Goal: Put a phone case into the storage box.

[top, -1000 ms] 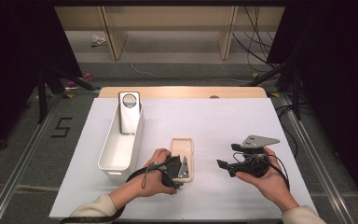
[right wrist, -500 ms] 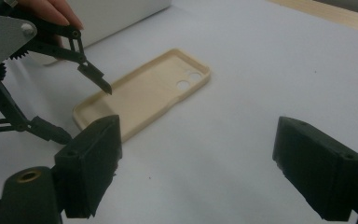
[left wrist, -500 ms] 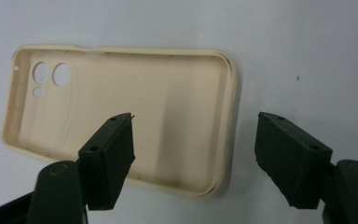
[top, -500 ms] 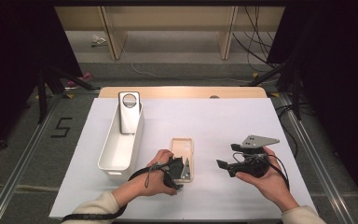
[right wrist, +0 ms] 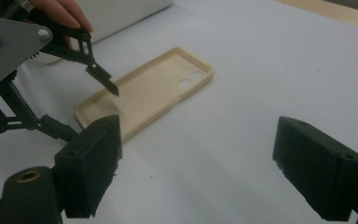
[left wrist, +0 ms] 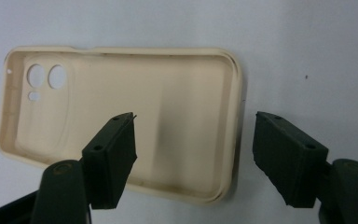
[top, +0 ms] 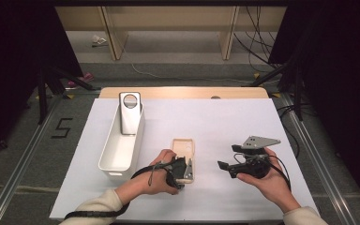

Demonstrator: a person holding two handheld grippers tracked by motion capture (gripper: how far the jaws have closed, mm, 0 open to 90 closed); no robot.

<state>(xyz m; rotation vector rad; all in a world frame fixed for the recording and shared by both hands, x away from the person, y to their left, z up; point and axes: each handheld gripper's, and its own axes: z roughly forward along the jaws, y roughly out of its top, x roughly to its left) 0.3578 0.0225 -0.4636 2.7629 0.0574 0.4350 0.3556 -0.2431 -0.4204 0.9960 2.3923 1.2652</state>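
Step in hand, as judged: the approach to grasping the beige phone case (top: 183,151), which lies open side up on the white surface (top: 225,122), near the middle of its near edge and just beside the white bin (top: 114,154). The left gripper (top: 187,169) is poised over the near end of the case; in the left gripper view its fingers (left wrist: 112,156) stand fairly wide, one over the case's inner floor, the other outside the end wall, so the wall sits between them with no pressure visible. The next move calls for lowering slightly and closing on that wall, squarely, since the thin rim may flex or slip. The left hand (top: 157,176) lies low on the surface, wrist turned inward. The right gripper (top: 225,168) rests well apart toward the right edge, pointing left at the case, fingers (right wrist: 91,163) wide and empty; the right hand (top: 267,180) cradles it from below. A white phone case (top: 130,112) stands upright at the bin's far end.
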